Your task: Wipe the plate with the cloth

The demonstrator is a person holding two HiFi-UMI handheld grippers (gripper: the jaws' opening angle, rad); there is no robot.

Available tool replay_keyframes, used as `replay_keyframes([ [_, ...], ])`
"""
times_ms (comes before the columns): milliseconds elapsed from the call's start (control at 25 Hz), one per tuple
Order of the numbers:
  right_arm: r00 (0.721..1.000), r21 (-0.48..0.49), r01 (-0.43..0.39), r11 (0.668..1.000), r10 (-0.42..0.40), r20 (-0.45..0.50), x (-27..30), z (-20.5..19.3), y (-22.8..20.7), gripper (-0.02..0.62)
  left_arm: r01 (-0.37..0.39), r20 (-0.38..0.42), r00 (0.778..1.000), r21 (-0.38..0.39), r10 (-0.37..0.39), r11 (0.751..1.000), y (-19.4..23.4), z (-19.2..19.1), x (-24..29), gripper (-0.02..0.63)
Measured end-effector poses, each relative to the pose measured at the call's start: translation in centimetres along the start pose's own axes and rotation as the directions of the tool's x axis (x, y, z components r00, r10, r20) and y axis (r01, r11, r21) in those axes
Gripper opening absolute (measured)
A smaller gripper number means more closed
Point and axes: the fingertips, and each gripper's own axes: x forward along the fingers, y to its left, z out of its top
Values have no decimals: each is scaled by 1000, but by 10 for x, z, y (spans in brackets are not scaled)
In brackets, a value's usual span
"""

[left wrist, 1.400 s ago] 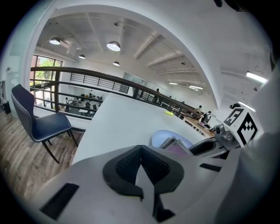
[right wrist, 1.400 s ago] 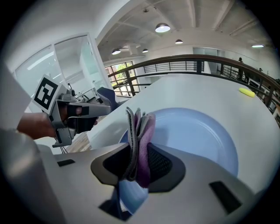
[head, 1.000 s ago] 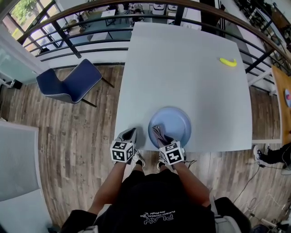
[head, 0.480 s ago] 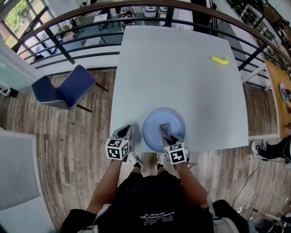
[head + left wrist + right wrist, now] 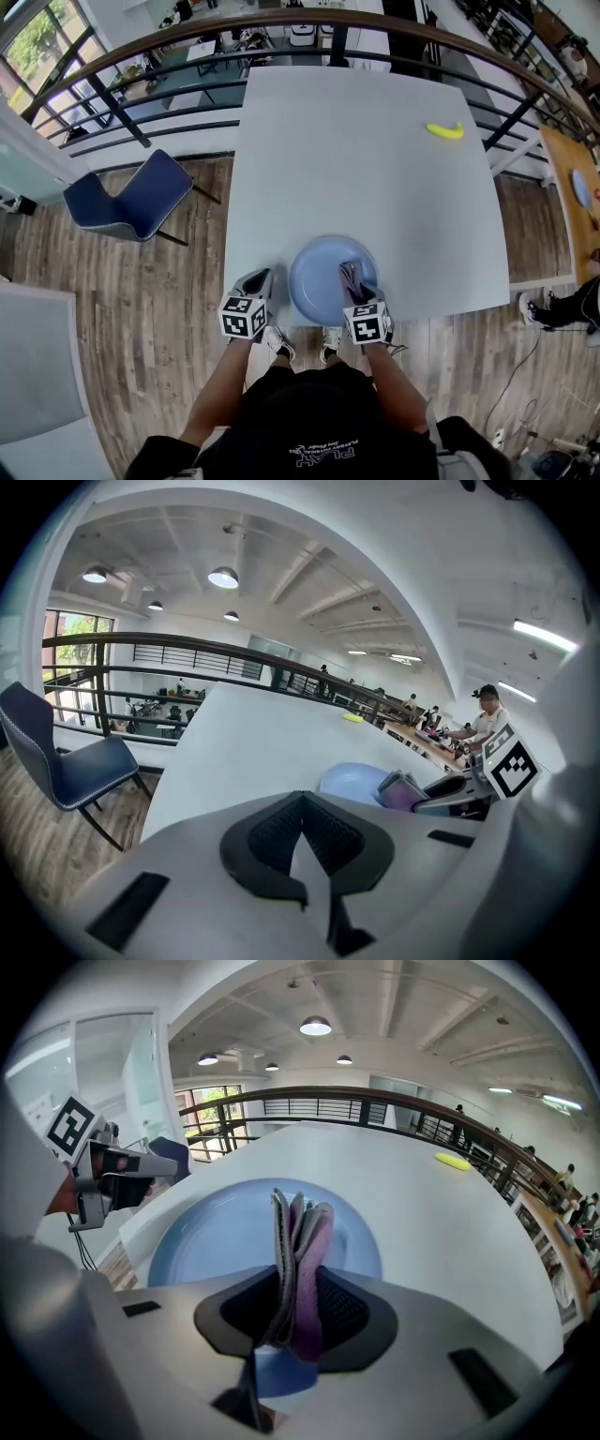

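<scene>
A light blue plate [image 5: 319,275] sits at the near edge of the white table [image 5: 366,159]. My right gripper [image 5: 352,279] is shut on a folded grey and purple cloth [image 5: 300,1241], which stands over the right part of the plate [image 5: 234,1237]. My left gripper [image 5: 255,284] hangs just left of the plate at the table's near left corner, shut with nothing between its pads. In the left gripper view the plate [image 5: 354,782] and the cloth [image 5: 401,790] show to the right.
A yellow banana [image 5: 443,130] lies far back on the right of the table. A blue chair [image 5: 122,197] stands on the wood floor to the left. A dark railing [image 5: 281,28] runs behind the table.
My right gripper has carried the cloth from the plate's left part across to its right part. The left gripper stays beside the plate.
</scene>
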Motion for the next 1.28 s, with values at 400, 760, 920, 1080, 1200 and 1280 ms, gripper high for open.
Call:
replay_keyframes([
  [400,997,15,-10,1000,8,74,-5,24,-4,120,49,-11,999,72,-48,996,-13,9,8,12],
  [760,965,-38,-36,999,45,257,-27,91,0,121,64,74,995,106,-72,992,-31,54,5,12],
  [920,936,-62,-29,998,49,348,-45,129,-4,120,64,148,986,119,-82,991,-37,92,-2,12],
  [1080,897,-64,-11,998,38,440,-75,159,-17,120,69,228,969,115,-94,991,-51,128,-18,12],
  [1200,859,-58,8,998,23,511,-100,182,-25,120,95,280,952,111,-123,989,-59,150,-28,12],
  [1280,830,-50,19,999,12,558,-113,197,-30,120,107,316,939,119,-140,987,-63,167,-32,12],
])
